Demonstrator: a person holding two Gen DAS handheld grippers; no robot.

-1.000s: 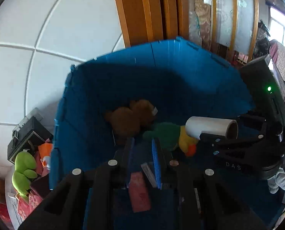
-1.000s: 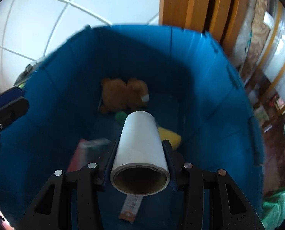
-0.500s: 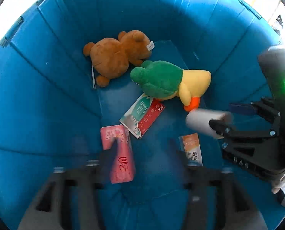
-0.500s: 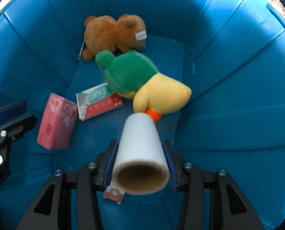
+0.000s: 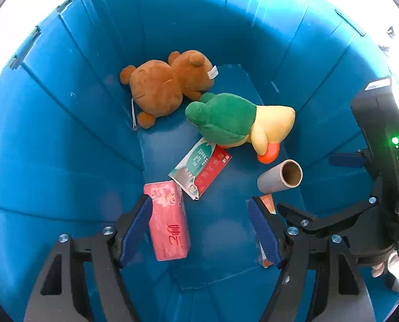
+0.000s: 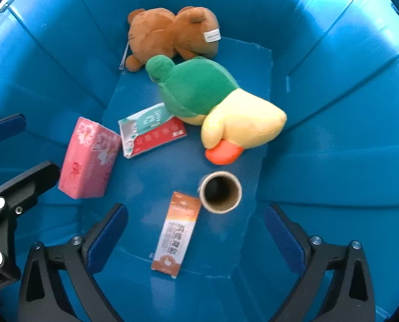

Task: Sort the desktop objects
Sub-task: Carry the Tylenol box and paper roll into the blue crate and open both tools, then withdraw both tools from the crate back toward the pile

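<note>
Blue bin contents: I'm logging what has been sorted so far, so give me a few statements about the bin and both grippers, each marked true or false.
1. The paper roll stands on end on the floor of the blue bin. True.
2. The right gripper grips the roll. False: its jaws are open and empty.
3. The green and yellow duck plush lies partly on the red and white packet. True.
4. The pink tissue pack is clamped in the left gripper. False: the jaws are spread wide.
</note>
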